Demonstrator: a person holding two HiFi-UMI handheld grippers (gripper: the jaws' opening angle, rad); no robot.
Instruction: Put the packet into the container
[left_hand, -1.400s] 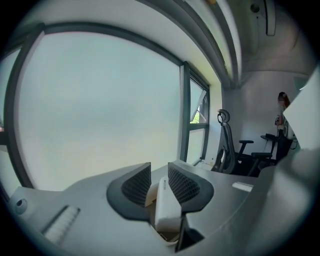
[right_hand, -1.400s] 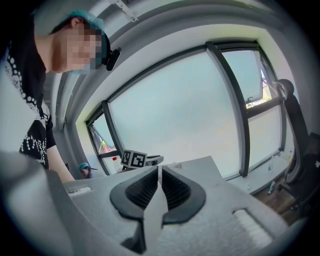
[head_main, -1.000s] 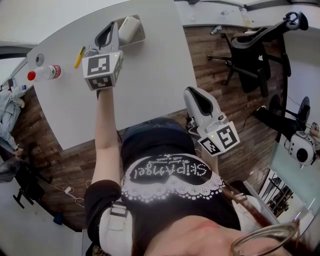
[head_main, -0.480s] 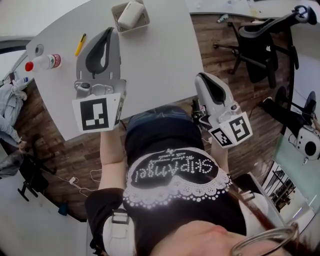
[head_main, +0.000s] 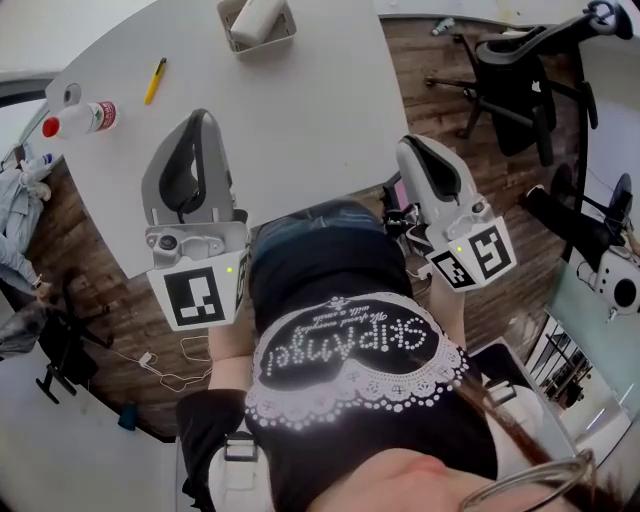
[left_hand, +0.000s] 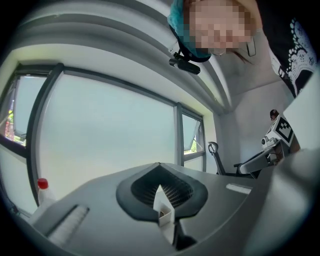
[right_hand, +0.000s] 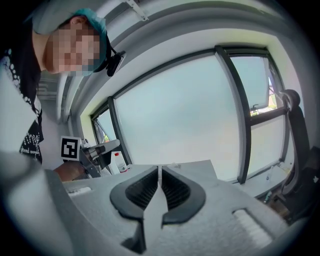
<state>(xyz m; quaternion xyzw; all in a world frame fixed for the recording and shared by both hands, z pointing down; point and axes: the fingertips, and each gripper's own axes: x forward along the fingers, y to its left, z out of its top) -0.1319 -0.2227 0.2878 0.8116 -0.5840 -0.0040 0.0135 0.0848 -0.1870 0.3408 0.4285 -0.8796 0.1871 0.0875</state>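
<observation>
The white packet (head_main: 256, 14) lies inside the small grey container (head_main: 286, 32) at the far edge of the grey table (head_main: 300, 120). My left gripper (head_main: 199, 117) hangs over the table's near left part, well short of the container, jaws shut and empty. In the left gripper view the left gripper (left_hand: 159, 166) has its pads together at the tip. My right gripper (head_main: 409, 143) is at the table's near right corner, also shut with nothing in it. In the right gripper view the right gripper (right_hand: 159, 168) shows only a thin slit between its pads.
A red-capped bottle (head_main: 82, 120) and a yellow pen (head_main: 153, 82) lie at the table's left. A black office chair (head_main: 510, 70) stands on the wooden floor to the right. The table's near edge runs just before the person's body.
My left gripper has drawn back from the container toward the person and now sits low over the near table. The packet stays in the container. The right gripper has shifted only slightly.
</observation>
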